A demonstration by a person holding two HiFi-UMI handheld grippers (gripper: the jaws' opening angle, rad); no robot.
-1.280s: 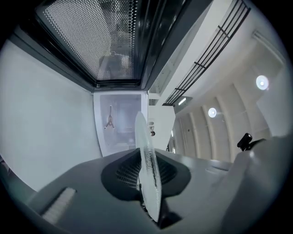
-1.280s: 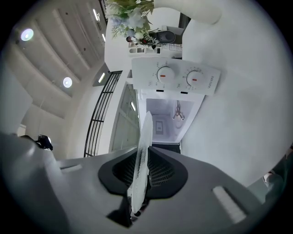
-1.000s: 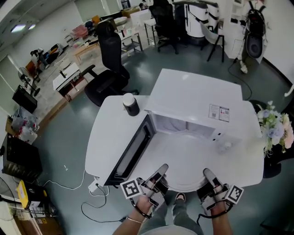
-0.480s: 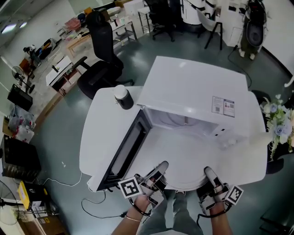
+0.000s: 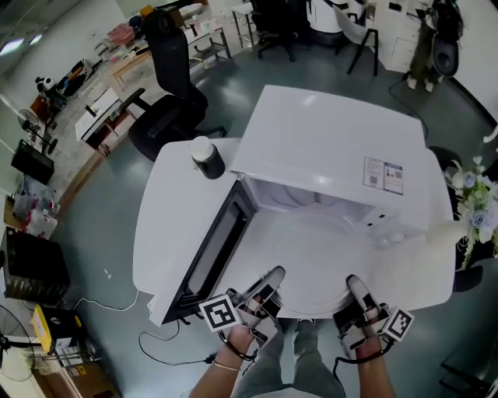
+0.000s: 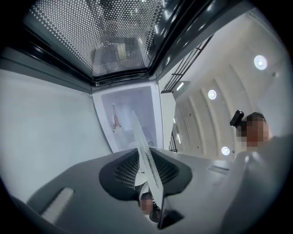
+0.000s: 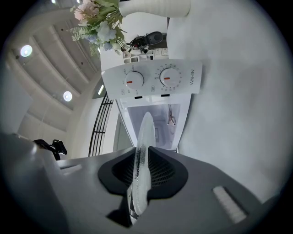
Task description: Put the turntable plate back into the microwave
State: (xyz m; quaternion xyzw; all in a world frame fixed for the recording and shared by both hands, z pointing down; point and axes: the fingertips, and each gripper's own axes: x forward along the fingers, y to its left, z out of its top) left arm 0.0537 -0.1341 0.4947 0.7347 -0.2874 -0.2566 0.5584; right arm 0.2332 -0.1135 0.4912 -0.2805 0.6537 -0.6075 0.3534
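Facing the lower edge of the head view, the microwave [image 5: 327, 148] stands on the white bench [image 5: 167, 210] with its door [image 5: 214, 253] swung open toward the left of the frame, exposing the cavity [image 5: 303, 204]. The glass turntable plate [image 5: 311, 268] sits roughly level at lower centre, in front of the cavity mouth; whether its far rim crosses the threshold cannot be told. The right claw [image 5: 354, 286] is clenched on the near rim at lower right, and its own view shows the rim pinched edge-on between the pads, below the control panel [image 7: 151, 80] with its two dials. The left claw [image 5: 270, 278] has just been opening its jaws: the rim is between them, tilted, and the grip is released. At upper left on the bench stands a black canister [image 5: 207, 158] capped with a white lid. At the right edge, a white vase [image 7: 155, 7] contains flowers [image 5: 476, 206].
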